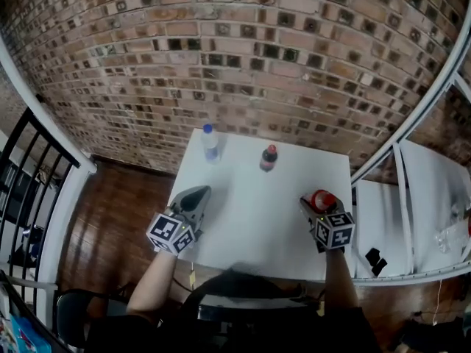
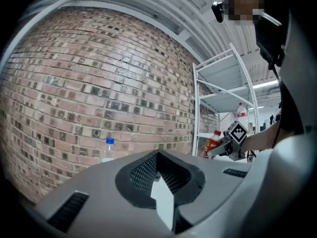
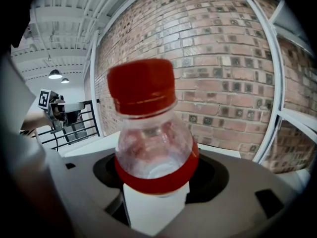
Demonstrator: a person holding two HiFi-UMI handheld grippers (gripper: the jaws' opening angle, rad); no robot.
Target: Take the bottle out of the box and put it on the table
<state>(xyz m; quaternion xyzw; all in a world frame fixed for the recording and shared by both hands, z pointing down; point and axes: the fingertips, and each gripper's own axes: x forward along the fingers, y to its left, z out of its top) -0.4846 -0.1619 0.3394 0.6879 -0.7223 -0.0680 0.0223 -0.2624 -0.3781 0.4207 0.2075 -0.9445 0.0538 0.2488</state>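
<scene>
A bottle with a red cap and red label band (image 3: pixel 151 133) stands upright between the jaws of my right gripper (image 1: pixel 321 206), which is shut on it below the neck. In the head view this bottle (image 1: pixel 322 198) is over the right side of the white table (image 1: pixel 250 223). The left gripper view shows the same bottle (image 2: pixel 213 144) far off to the right. My left gripper (image 1: pixel 197 194) hangs over the table's left edge with its jaws together and nothing between them; its mesh pads (image 2: pixel 148 170) meet at a point. No box shows in any view.
A clear bottle with a blue cap (image 1: pixel 210 143) and a dark bottle with a red cap (image 1: pixel 268 157) stand at the table's far edge by the brick wall. White shelving (image 1: pixel 412 204) stands right of the table, and a black railing (image 1: pixel 29 168) runs at the left.
</scene>
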